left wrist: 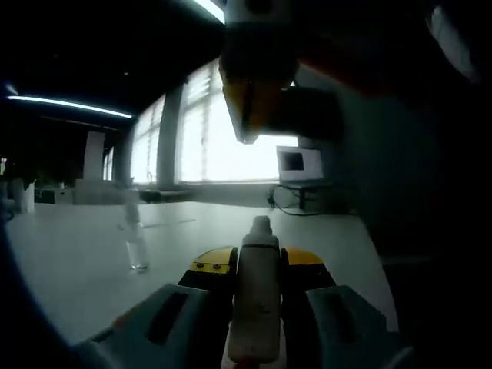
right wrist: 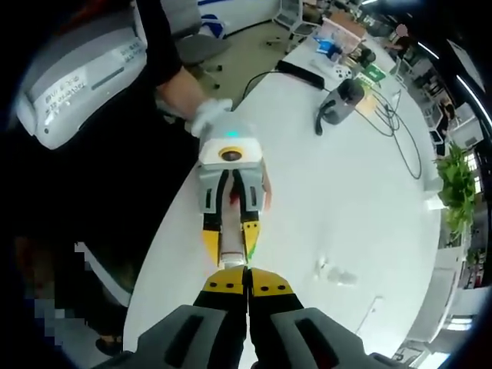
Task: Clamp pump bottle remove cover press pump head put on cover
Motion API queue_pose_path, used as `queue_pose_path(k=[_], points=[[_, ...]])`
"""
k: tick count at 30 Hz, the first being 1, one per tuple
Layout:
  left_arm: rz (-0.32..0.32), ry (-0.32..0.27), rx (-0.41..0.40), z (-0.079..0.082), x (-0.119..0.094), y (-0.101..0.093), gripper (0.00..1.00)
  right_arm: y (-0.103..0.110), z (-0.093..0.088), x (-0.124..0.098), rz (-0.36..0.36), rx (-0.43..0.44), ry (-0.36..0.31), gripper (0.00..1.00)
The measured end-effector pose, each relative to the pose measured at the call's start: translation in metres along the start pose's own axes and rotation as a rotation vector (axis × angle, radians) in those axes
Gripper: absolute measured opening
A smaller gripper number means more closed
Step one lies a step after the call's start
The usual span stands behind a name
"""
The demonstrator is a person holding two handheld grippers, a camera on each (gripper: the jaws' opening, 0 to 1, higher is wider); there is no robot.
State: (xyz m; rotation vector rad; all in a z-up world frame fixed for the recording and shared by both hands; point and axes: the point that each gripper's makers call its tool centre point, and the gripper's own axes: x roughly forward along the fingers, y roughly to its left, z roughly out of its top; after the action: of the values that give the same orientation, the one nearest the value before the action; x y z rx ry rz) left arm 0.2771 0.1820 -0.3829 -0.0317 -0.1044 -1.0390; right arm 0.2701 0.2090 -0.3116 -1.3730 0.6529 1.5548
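Observation:
My left gripper (left wrist: 257, 261) is shut on a white pump bottle (left wrist: 256, 315), whose bare pump head (left wrist: 261, 225) points away between the yellow-tipped jaws. In the right gripper view the left gripper (right wrist: 231, 244) shows from above with the bottle (right wrist: 233, 260) in it. My right gripper (right wrist: 247, 283) is shut with nothing between its jaws, just over the bottle's top. It comes down from the top of the left gripper view as the right gripper (left wrist: 247, 115), a gap above the pump head. The clear cover (left wrist: 137, 247) stands alone on the white table (right wrist: 361, 192), also seen as the cover (right wrist: 335, 274).
A person in dark clothes (right wrist: 115, 169) stands at the table's left edge. A black device (right wrist: 343, 96) with cables lies farther along the table, and a plant (right wrist: 458, 192) stands at its right. A laptop (left wrist: 300, 163) sits by the bright windows.

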Motion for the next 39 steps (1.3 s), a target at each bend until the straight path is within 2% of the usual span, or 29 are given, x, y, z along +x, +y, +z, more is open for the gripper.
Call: queue_pose_path(k=[10,16,21,22,25,27,31,35,39], points=[[0.001,-0.015,-0.009,0.003,-0.001,-0.002,0.13,0.007,-0.014,0.01,0.02,-0.01,0.03,0.0],[0.0,-0.029,-0.013,0.006,-0.002,-0.002,0.13,0.01,-0.015,0.011,0.032,-0.014,0.026,0.05],[0.003,-0.07,-0.026,0.015,-0.005,-0.001,0.13,0.012,-0.017,0.013,0.035,0.024,-0.006,0.07],[0.005,-0.076,-0.026,0.016,-0.006,0.0,0.13,0.012,-0.018,0.014,0.027,0.044,-0.025,0.07],[0.016,-0.092,-0.026,0.019,-0.007,0.002,0.13,0.006,-0.016,0.01,-0.033,0.142,-0.139,0.08],[0.021,-0.099,-0.025,0.021,-0.007,0.003,0.13,-0.003,-0.015,0.004,-0.099,0.251,-0.262,0.09],[0.024,-0.104,-0.026,0.022,-0.007,0.004,0.13,-0.009,-0.017,-0.007,-0.198,0.409,-0.468,0.14],[0.024,-0.104,-0.026,0.022,-0.007,0.004,0.13,-0.007,-0.02,-0.012,-0.271,0.498,-0.587,0.16],[0.031,-0.105,-0.028,0.021,-0.007,0.006,0.13,-0.012,-0.03,-0.015,-0.378,0.634,-0.699,0.18]])
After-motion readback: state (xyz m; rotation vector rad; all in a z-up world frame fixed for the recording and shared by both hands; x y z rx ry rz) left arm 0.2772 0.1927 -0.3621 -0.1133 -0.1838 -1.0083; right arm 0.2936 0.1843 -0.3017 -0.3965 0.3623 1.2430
